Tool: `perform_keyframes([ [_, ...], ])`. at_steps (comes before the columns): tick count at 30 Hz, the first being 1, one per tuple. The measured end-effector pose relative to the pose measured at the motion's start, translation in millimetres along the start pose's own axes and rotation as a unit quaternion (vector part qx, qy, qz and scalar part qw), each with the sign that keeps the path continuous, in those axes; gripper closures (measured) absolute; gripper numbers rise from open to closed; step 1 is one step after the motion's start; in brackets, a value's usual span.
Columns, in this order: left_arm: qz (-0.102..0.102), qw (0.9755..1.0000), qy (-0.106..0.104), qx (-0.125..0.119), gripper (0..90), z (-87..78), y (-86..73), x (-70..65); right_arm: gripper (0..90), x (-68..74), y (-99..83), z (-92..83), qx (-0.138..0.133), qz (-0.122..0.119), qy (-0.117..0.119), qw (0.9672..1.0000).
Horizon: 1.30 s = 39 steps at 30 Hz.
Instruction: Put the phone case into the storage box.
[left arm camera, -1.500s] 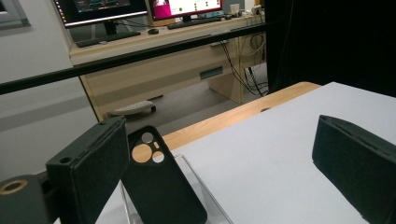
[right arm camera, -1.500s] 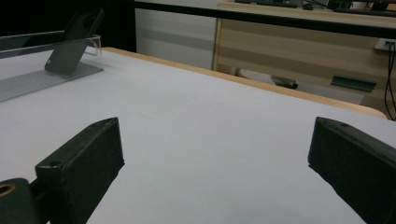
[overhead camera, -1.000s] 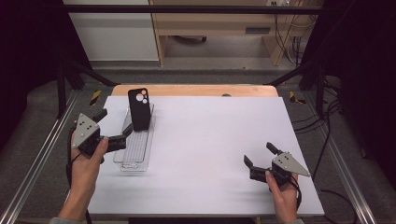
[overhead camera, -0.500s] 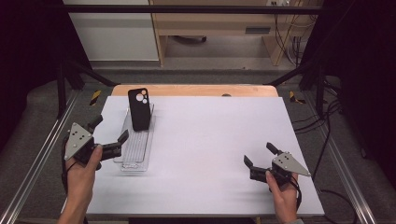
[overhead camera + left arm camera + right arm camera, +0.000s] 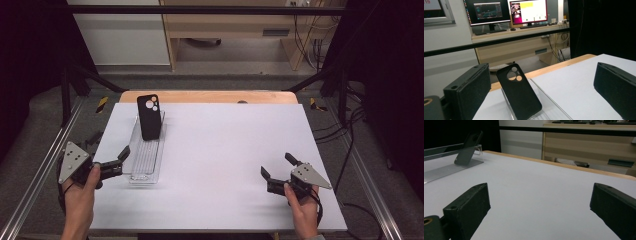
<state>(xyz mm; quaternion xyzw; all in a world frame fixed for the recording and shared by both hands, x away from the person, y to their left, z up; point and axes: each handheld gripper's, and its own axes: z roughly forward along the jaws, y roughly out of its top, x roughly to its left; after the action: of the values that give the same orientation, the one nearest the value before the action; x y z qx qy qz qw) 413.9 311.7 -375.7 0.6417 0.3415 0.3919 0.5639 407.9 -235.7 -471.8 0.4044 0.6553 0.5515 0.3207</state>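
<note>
Our left gripper (image 5: pixel 111 159) has backed off toward 7 o'clock, fingers released, leaving the phone case (image 5: pixel 149 116) propped in the clear tray (image 5: pixel 142 170); right gripper (image 5: pixel 276 171) waits, released.

Only the clear rack (image 5: pixel 146 159) with its leaning black phone case (image 5: pixel 149 117), at ten o'clock, blocks the otherwise open surface (image 5: pixel 230 150).

Black phone case (image 5: pixel 149 116) propped up in a clear tray (image 5: pixel 145 167), far-left part of the desk.
The case is matte black with a round camera cutout and two smaller holes near its top; it leans back, tilted, its lower edge resting in the far end of the tray. The tray is a long, ribbed, transparent trough running front to back, and its near stretch lies bare.
</note>
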Motion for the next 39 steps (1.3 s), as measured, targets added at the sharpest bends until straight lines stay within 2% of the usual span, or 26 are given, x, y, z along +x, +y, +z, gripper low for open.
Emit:
perform_keyframes([
  [9,-0.015,0.9999,-0.002,0.001,0.4,-7.2,-13.9,2.6,2.9,0.3,-0.2,0.2,0.001,-0.003,-0.001,1.0],
  [23,-0.034,0.9993,-0.015,-0.003,0.2,-9.5,-27.7,-3.0,2.9,0.8,-0.4,0.2,0.0,-0.011,-0.002,0.9999],
  [39,-0.039,0.9991,-0.02,0.003,0.3,-11.1,-45.8,-12.6,2.8,1.8,-0.7,0.7,-0.001,-0.018,-0.003,0.9998],
])
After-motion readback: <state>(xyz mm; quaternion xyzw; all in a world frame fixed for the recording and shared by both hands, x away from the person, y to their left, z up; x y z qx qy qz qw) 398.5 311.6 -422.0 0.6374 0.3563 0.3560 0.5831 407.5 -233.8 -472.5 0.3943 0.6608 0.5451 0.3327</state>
